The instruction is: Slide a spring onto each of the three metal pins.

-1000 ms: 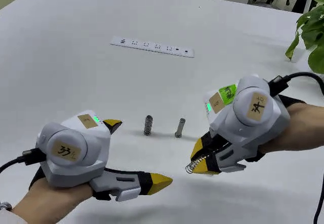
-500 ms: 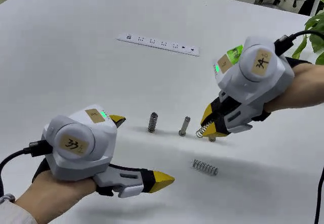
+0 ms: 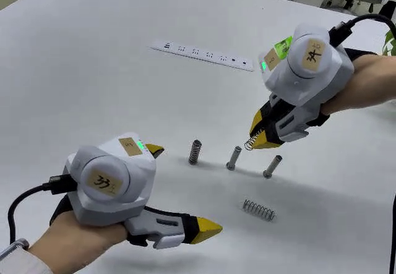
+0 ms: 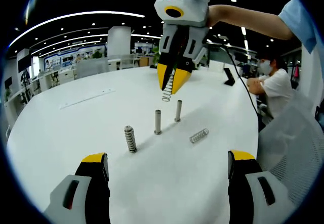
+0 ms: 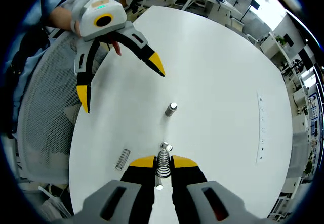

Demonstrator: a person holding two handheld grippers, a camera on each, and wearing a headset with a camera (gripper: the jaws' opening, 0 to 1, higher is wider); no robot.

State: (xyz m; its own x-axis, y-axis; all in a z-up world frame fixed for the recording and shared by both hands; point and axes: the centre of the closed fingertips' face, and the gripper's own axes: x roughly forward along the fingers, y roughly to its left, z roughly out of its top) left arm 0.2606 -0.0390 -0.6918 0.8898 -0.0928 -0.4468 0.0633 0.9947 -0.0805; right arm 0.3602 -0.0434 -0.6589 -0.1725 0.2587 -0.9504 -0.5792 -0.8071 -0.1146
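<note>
Yellow-tipped, your left gripper (image 3: pixel 182 189) sits low over the white table (image 3: pixel 93 70), jaws wide apart. Just right of it stands the spring-covered pin (image 3: pixel 195 152). Next is the bare middle pin (image 3: pixel 233 158). Your right gripper (image 3: pixel 260 139) is clamped on the held spring (image 3: pixel 250 141), whose lower end hangs just above that pin's top. The third pin (image 3: pixel 271 166) stands bare, with the loose spring (image 3: pixel 258 209) lying near it.

1. The left tongs (image 3: pixel 184 188) sit low at the near left, jaws spread wide with nothing between them, yellow tips pointing right.
2. The left hand (image 3: pixel 68 249) grips them from behind.
3. The right tongs (image 3: pixel 260 136) hang higher at the far right, tips tilted down, jaws closed on a spring (image 3: pixel 250 141).
4. The right hand (image 3: pixel 365 82) reaches in from the right.
</note>
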